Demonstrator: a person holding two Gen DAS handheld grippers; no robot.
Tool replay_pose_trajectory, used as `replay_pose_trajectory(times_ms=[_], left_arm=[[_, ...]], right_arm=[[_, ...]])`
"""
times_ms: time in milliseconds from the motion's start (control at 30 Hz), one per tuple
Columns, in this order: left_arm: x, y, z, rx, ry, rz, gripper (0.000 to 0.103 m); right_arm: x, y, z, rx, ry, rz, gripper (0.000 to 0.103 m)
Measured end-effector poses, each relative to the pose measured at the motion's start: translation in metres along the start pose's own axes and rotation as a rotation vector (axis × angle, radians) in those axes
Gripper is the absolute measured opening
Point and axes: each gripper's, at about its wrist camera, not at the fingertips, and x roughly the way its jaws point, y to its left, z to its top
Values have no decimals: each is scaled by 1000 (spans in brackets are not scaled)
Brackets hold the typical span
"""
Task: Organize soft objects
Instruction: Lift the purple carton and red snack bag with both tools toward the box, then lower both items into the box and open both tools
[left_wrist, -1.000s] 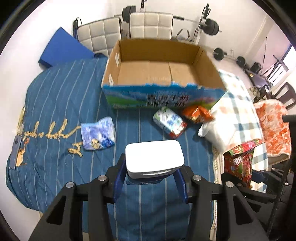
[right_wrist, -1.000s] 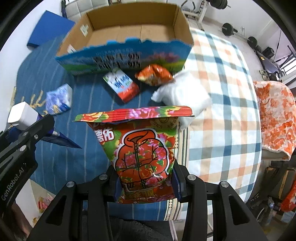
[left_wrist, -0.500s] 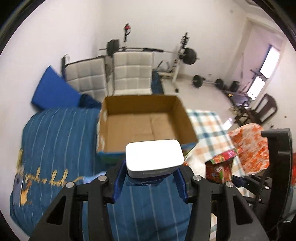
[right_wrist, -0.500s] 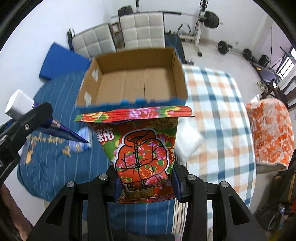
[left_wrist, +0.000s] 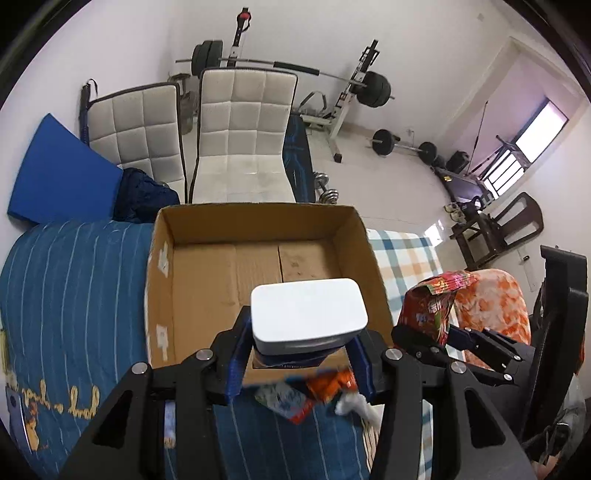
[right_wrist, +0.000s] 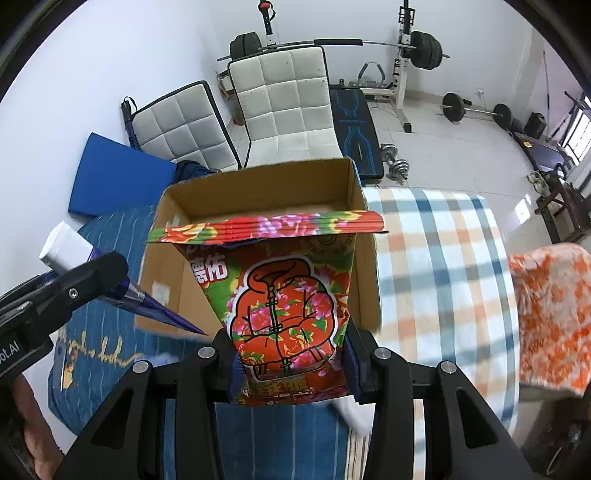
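Note:
My left gripper (left_wrist: 299, 354) is shut on a white-capped purple pouch (left_wrist: 308, 315), held above the near wall of the open cardboard box (left_wrist: 207, 280). It also shows in the right wrist view (right_wrist: 66, 247). My right gripper (right_wrist: 290, 365) is shut on a red floral snack bag (right_wrist: 284, 295), held upright in front of the box (right_wrist: 170, 266); the bag also shows in the left wrist view (left_wrist: 430, 306). The box floor that shows is bare. A red and white packet (left_wrist: 286, 400), an orange packet (left_wrist: 330, 386) and a white bag (left_wrist: 356, 404) lie below my left gripper.
The box sits on a bed with a blue striped cover (left_wrist: 74, 280) and a plaid blanket (right_wrist: 436, 258). An orange floral cloth (right_wrist: 550, 314) lies at the right. Two white padded chairs (left_wrist: 240, 136), a blue mat (left_wrist: 55, 170) and weight equipment (left_wrist: 369, 92) stand behind.
Both grippers have lifted and moved forward toward the box with their packs. The box now looks nearer, and the loose packets have slipped under the left gripper.

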Motion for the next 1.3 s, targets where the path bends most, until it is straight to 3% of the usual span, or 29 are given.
replay_pose_trajectory(times_ms=[300,533,700,1133,1300], left_arm=[[104,19,50,-60,168,-25,45],[195,51,69,-171,352,-49,45],[237,68,78,-228,435,-88,45],[271,71,95,-265,493,-97,46],[270,75,97,-271,501,-27,58]], right_arm=[[110,-13,74,-52,88,-5,45],[201,-18,107,-66,226,-27,45],[242,-18,119,-53,291,-5,45],[306,-19,130,-12,387,-27,47],[312,-28,127,-4,396,-55,52]])
